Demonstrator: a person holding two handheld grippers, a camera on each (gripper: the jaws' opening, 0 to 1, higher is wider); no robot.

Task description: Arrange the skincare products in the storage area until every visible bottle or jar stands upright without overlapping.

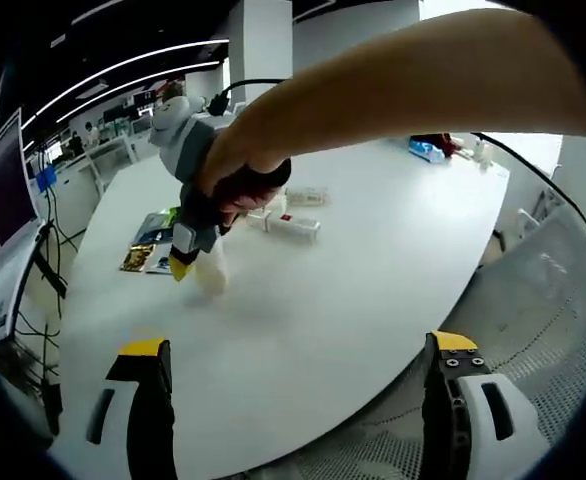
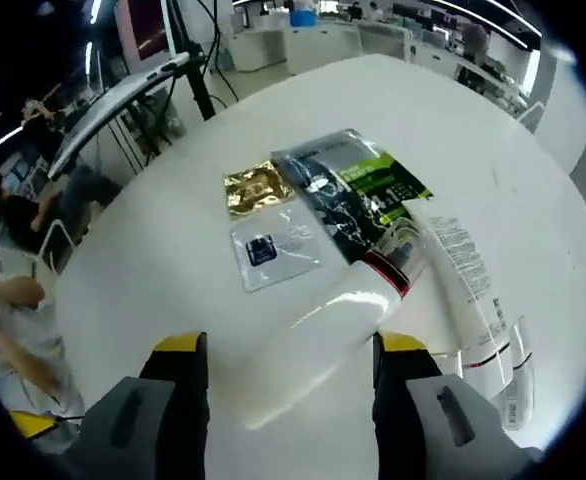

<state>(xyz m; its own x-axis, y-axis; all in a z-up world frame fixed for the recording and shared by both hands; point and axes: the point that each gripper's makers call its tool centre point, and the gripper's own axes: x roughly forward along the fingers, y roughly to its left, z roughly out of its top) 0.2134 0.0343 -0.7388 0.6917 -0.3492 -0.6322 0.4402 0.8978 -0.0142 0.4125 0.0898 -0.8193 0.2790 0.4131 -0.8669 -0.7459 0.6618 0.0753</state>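
A white bottle point(image 2: 318, 340) with a red band at its neck lies slanted on the white table point(image 2: 173, 230). My right gripper point(image 2: 291, 343) has its jaws drawn in against the bottle's two sides. In the left gripper view a person's hand holds that right gripper point(image 1: 180, 265) tip-down on the table, with the white bottle point(image 1: 211, 275) beside its yellow tip. My left gripper point(image 1: 299, 345) hangs over the near table edge, wide open with nothing between its jaws. A white printed tube point(image 2: 468, 285) lies just right of the bottle.
Flat sachets lie behind the bottle: green-black point(image 2: 358, 190), gold point(image 2: 253, 187) and white point(image 2: 273, 250). Two white boxes point(image 1: 295, 226) lie mid-table, and small items point(image 1: 428, 150) sit at the far edge. A mesh chair point(image 1: 543, 330) stands at the right, and a monitor point(image 1: 3, 190) at the left.
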